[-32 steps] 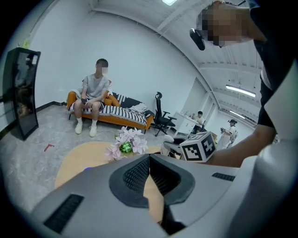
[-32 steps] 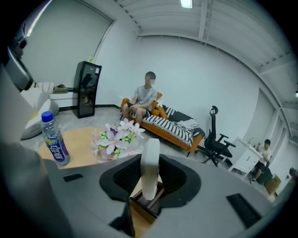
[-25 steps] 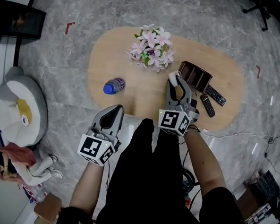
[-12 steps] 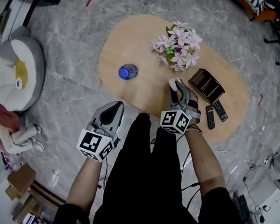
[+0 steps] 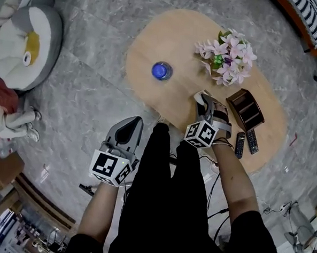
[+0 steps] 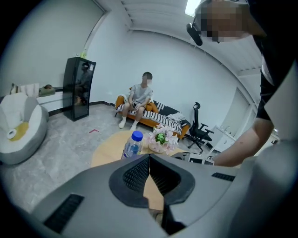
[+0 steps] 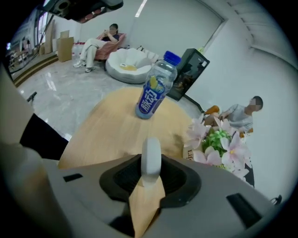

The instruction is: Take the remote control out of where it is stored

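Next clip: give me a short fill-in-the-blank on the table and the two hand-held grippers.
1. The water bottle has a ____ cap.
2. Beside the brown holder, ____ black remote controls lie on the table.
3. The right hand-held gripper is shut on a slim ____ object.
4. The ____ hand-held gripper has its jaws together with nothing between them.

Missing words: blue; two; white; left.
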Motion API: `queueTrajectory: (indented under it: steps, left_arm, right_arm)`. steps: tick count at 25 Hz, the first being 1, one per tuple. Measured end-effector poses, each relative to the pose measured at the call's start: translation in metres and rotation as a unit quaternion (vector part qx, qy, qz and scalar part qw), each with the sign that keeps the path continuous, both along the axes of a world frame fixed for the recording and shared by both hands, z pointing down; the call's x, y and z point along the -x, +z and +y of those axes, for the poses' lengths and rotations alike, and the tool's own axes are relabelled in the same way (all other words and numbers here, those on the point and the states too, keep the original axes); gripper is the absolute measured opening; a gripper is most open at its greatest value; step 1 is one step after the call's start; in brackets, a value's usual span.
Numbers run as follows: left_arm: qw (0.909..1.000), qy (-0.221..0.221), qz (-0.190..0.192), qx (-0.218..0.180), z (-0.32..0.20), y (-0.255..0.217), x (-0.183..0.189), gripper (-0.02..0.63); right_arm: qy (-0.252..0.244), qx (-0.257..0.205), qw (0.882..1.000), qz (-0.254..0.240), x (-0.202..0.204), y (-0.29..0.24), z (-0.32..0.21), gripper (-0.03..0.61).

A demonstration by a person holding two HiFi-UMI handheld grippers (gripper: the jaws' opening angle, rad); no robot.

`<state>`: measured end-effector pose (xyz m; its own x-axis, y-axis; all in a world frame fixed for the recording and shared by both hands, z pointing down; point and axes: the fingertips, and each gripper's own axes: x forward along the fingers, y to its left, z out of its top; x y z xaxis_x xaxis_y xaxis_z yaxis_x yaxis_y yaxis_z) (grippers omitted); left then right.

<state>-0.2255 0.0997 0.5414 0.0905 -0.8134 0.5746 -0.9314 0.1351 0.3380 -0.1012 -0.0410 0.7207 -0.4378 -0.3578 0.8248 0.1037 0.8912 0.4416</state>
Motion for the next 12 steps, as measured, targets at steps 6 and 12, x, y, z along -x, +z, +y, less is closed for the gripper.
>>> queueTrajectory:
  steps: [6,12]
  left_arm:
    - [0.9988,-0.049,0.004,0.007,0.025,0.006,-0.002,0.008]
    - [0.9961,-0.087,0.003,0.015,0.047,0.014,0.0,0.008]
  right_arm:
    - [-0.092,-0.029,0.995,0.012,0.025,0.012,0.012,0.117]
    - [-0.163,-0.05,0.985,0.026,0.053,0.037,0.022,0.117]
